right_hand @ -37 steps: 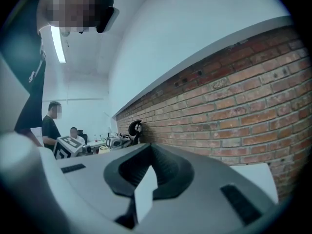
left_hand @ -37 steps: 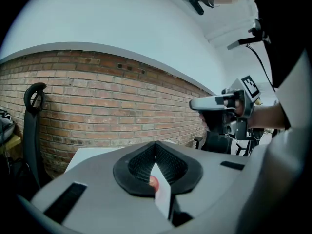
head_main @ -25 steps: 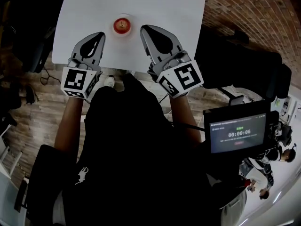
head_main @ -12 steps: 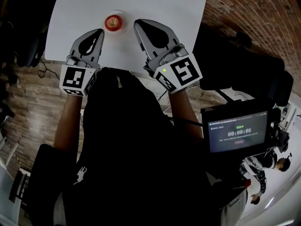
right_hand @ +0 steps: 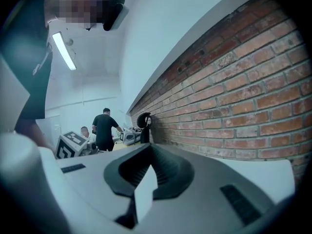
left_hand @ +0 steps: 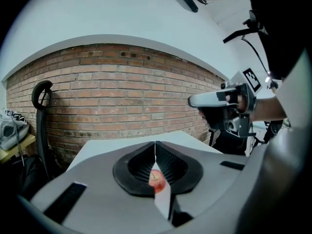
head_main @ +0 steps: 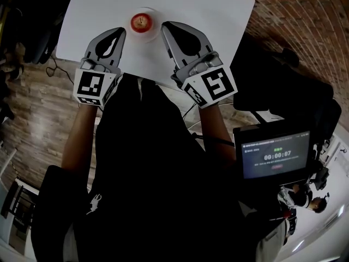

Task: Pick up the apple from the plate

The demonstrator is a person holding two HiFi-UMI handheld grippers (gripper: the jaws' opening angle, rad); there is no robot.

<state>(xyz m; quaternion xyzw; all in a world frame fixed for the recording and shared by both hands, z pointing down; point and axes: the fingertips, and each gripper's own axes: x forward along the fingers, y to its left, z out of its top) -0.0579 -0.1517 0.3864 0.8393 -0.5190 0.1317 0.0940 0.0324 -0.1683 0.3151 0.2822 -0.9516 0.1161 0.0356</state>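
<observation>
A red apple [head_main: 141,22] sits on a small white plate [head_main: 153,31] near the front of the white table [head_main: 191,4]. My left gripper [head_main: 121,30] hovers just left of the plate, and its jaws meet with nothing between them. In the left gripper view [left_hand: 155,143] the apple [left_hand: 157,180] shows through the slit below the closed tips. My right gripper [head_main: 165,25] hangs just right of the plate, also shut and empty. The right gripper view [right_hand: 150,146] looks past the table along the brick wall.
A brick wall [left_hand: 122,91] runs behind the table. A black curved object [left_hand: 41,106] leans against it at the left. A screen with a timer [head_main: 275,154] stands at my right. People [right_hand: 105,128] work at benches far back. Wooden floor lies below the table's near edge.
Both grippers have sunk slightly over the table's near edge, still flanking the plate. Their jaws stayed shut, and the apple has not moved on the plate.
</observation>
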